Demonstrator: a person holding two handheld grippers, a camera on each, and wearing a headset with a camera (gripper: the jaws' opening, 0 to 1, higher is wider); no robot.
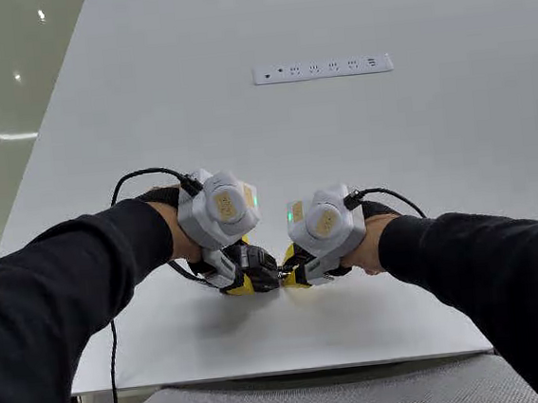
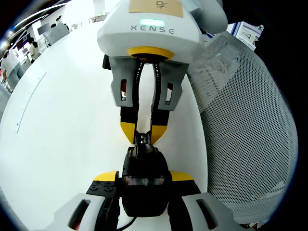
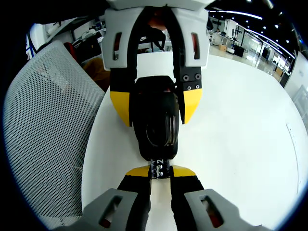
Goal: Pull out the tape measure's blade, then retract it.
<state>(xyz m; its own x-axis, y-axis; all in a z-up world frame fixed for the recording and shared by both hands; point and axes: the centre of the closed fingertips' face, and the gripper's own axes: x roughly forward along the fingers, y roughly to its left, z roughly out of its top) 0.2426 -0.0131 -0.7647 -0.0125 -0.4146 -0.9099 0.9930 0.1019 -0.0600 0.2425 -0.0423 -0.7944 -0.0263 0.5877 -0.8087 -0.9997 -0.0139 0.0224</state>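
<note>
Tape measure (image 2: 144,192), rounded black, sits clamped in left tongs (image 2: 143,177); right tongs (image 3: 161,172) pinch blade (image 3: 157,167).

White workbench (image 1: 234,33) with power strip (image 1: 323,69), grey mesh chair (image 2: 250,120) alongside.

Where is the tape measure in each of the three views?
Head view: tape measure lower centre, between left gripper and right gripper.
Left gripper view: tape measure bottom centre, in the left gripper's fingers.
Right gripper view: tape measure centre, blade between the right gripper's fingers.
Shared landmark: white table.
</note>
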